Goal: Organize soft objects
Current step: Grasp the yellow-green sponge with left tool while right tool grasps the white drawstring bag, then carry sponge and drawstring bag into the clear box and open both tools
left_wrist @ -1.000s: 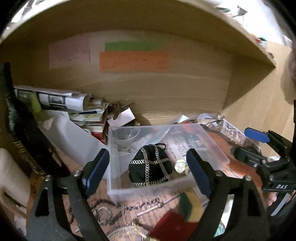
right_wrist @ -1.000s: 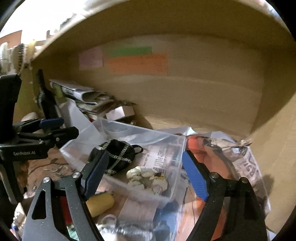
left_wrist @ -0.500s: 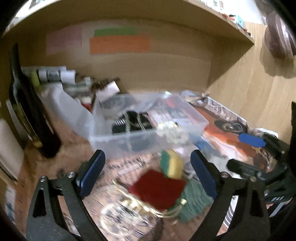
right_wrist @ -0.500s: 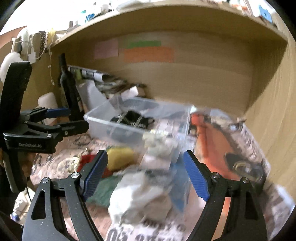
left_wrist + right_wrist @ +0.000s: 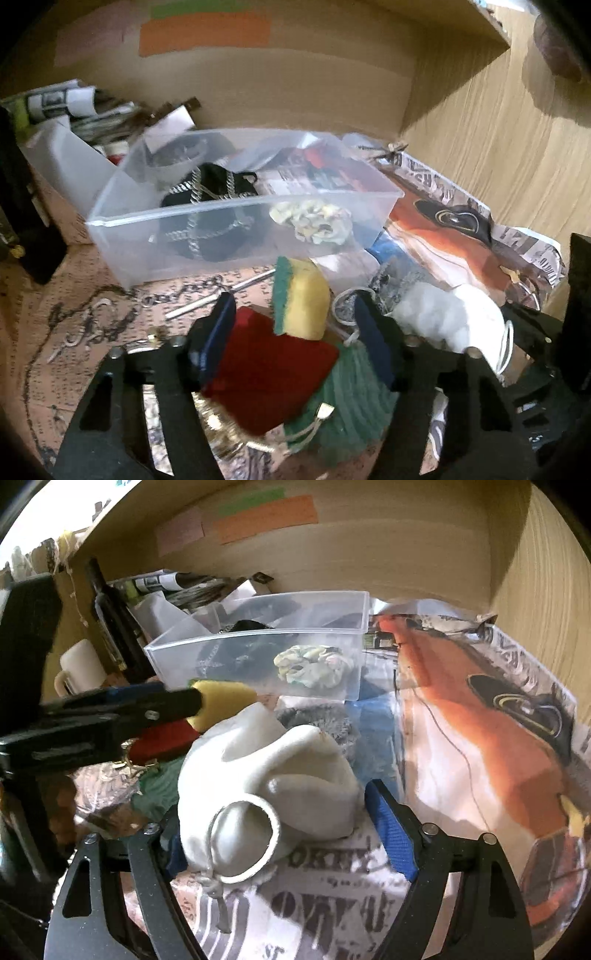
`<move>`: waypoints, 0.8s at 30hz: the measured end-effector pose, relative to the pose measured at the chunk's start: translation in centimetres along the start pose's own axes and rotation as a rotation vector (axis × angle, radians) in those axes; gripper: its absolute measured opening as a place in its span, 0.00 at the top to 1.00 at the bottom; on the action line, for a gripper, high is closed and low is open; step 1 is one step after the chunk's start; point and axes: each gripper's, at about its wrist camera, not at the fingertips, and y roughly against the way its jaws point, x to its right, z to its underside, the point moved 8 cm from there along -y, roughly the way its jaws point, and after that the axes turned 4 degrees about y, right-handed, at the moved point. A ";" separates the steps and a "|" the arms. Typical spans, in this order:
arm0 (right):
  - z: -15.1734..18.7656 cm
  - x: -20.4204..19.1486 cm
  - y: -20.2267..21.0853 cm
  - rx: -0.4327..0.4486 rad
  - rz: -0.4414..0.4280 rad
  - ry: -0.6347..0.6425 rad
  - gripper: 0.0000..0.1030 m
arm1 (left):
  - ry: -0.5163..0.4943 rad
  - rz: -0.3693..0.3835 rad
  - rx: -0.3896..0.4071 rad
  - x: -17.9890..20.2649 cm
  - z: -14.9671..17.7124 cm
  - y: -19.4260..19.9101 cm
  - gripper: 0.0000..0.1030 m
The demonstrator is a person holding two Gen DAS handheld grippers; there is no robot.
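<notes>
A clear plastic bin point(image 5: 236, 218) point(image 5: 258, 642) holds a black chained pouch point(image 5: 210, 192) and a pale scrunchie point(image 5: 314, 221) point(image 5: 314, 666). In front lie a yellow-green sponge point(image 5: 303, 295) point(image 5: 221, 701), a red cloth point(image 5: 266, 365), a green tasselled cloth point(image 5: 347, 406), a grey fuzzy item point(image 5: 317, 720) and a white drawstring pouch point(image 5: 266, 786) point(image 5: 450, 317). My left gripper point(image 5: 295, 336) is open, its jaws astride the red cloth and sponge. My right gripper point(image 5: 284, 834) is open, its jaws either side of the white pouch.
Newspaper point(image 5: 480, 738) covers the shelf floor on the right. Chains and a metal rod point(image 5: 218, 295) lie on the left. A dark bottle point(image 5: 110, 616), a white mug point(image 5: 77, 668) and stacked papers point(image 5: 74, 107) stand at the back left. Wooden walls close the back and right.
Both grippers pulled back from the bin and dropped low. The left now straddles the red cloth and sponge; the right now straddles the white pouch.
</notes>
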 end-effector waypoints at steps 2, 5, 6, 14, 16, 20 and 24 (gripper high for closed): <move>0.0 0.0 0.1 0.003 -0.026 -0.011 0.39 | 0.005 0.007 -0.011 0.1 0.0 -0.5 0.53; -0.1 0.0 0.4 0.014 -0.040 -0.019 0.57 | -0.004 0.034 -0.028 0.5 0.1 -1.1 0.73; -0.1 0.1 0.6 0.017 -0.051 -0.026 0.60 | -0.008 0.033 -0.024 0.4 0.1 -1.1 0.73; -2.2 1.0 2.3 0.085 -0.051 -0.036 0.69 | 0.005 0.037 0.058 -0.1 -1.7 1.5 0.73; -3.6 1.1 2.9 0.117 -0.045 -0.029 0.69 | 0.013 0.038 0.092 -0.3 -2.6 2.6 0.73; -6.7 1.0 3.6 0.181 -0.043 -0.010 0.69 | 0.027 0.035 0.152 -0.8 -4.5 4.3 0.73; -9.7 0.6 3.7 0.237 -0.038 0.014 0.69 | 0.046 0.017 0.211 -2.0 -7.0 5.8 0.73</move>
